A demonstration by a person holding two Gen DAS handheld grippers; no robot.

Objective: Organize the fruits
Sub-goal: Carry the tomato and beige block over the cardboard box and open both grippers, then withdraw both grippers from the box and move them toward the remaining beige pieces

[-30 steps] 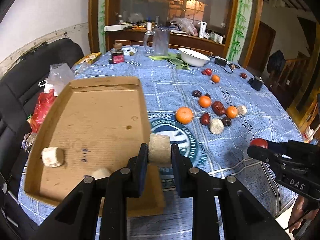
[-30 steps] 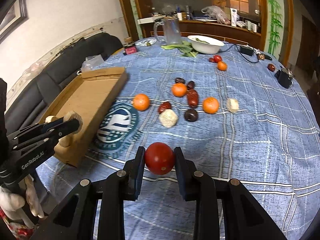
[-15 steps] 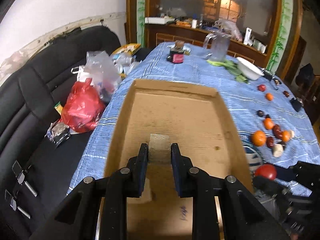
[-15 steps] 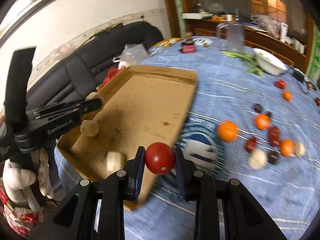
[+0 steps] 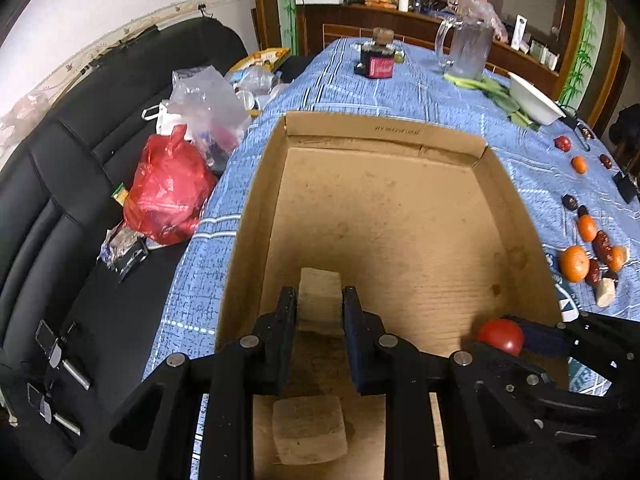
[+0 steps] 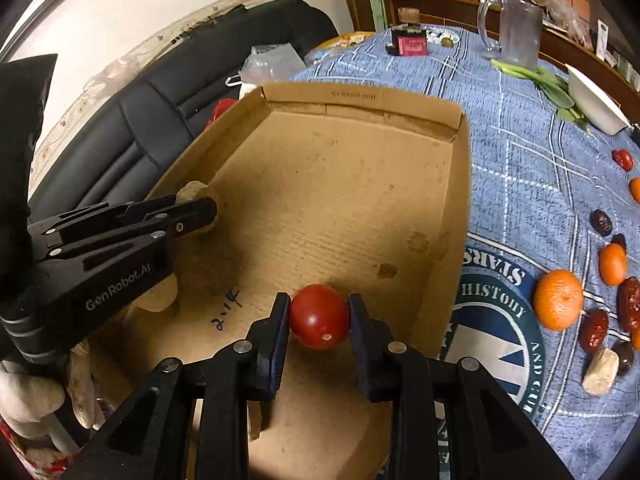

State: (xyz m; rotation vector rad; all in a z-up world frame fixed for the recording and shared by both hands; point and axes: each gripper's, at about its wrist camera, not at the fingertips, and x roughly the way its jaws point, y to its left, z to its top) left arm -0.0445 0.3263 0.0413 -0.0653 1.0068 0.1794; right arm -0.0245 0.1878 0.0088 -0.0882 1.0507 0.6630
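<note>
A shallow cardboard box [image 5: 384,132] [image 6: 456,216] lies on the blue tablecloth. My left gripper [image 5: 319,308] is shut on a pale beige chunk [image 5: 320,298] low over the box floor near its left wall; it also shows in the right wrist view [image 6: 200,214]. My right gripper [image 6: 319,316] is shut on a red tomato [image 6: 319,316] over the near right part of the box; the tomato also shows in the left wrist view [image 5: 501,336]. Another pale chunk [image 5: 309,428] lies in the box under my left gripper.
Loose fruit lies on the cloth right of the box: oranges [image 6: 558,300], dark red dates [image 6: 594,330], a pale chunk [image 6: 600,372]. A glass jug [image 5: 466,46], white bowl [image 5: 534,98] and small jar [image 5: 376,60] stand at the far end. A black sofa with bags [image 5: 168,196] is left.
Both grippers have moved left and down from above the tablecloth to over the box, each still holding its item. The right gripper with the tomato now sits inside the box outline.
</note>
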